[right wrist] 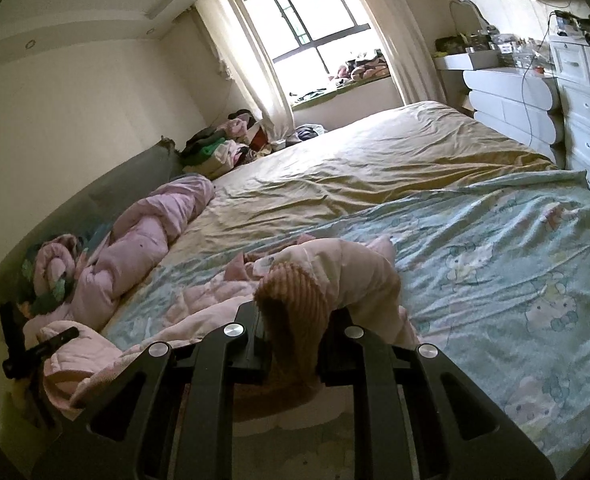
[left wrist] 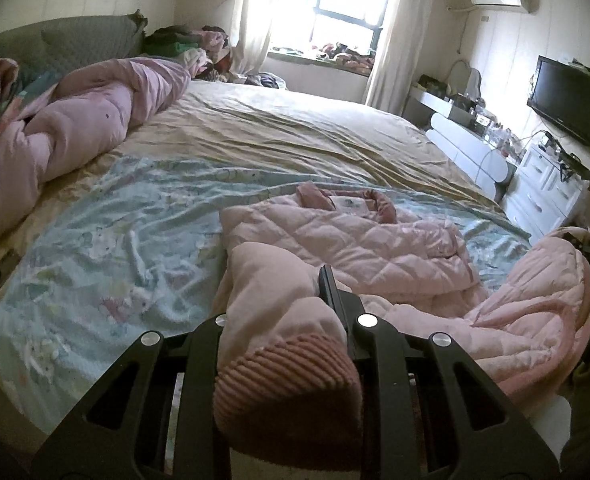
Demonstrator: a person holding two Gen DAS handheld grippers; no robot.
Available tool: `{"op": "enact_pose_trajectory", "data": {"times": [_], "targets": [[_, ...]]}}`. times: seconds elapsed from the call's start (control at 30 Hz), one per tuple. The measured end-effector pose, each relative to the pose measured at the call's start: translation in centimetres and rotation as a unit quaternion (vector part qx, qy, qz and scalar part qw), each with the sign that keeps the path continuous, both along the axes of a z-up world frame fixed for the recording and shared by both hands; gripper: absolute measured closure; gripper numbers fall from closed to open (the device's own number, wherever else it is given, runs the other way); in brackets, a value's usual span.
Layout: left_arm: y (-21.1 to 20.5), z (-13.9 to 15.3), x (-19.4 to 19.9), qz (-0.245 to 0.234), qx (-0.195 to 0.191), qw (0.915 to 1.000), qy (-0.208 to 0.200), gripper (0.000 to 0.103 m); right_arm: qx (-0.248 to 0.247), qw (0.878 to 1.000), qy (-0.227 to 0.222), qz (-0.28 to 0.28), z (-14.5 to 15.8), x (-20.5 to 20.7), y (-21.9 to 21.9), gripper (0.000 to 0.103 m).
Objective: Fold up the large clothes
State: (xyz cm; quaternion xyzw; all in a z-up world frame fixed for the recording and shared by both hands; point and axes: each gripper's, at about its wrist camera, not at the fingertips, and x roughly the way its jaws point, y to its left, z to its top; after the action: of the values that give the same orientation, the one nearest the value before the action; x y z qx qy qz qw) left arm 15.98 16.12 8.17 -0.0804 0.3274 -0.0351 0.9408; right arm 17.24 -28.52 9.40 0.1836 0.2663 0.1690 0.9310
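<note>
Pinching both ribbed cuffs of the pink jacket (left wrist: 347,248), jaws clamped; its collar label (left wrist: 349,204) seems unreadable.

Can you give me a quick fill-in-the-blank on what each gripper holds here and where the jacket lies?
1. The left gripper is shut on a ribbed ____ of the pink jacket.
2. The right gripper grips the jacket's other ____.
3. The jacket lies on the ____ patterned sheet.
4. A black ____ hangs on the wall.

Missing words: cuff; cuff; light blue; television
</note>
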Motion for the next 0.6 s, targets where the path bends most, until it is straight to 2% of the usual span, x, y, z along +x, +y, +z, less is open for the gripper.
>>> {"op": "enact_pose_trajectory", "data": {"times": [0.6], "targets": [[1.3, 1.0, 7.5, 0.012, 0.008, 0.9999, 0.003, 0.087, 0.006, 0.999, 0.025, -0.037, -0.1, 9.4, 0.7, 0.088]]}}
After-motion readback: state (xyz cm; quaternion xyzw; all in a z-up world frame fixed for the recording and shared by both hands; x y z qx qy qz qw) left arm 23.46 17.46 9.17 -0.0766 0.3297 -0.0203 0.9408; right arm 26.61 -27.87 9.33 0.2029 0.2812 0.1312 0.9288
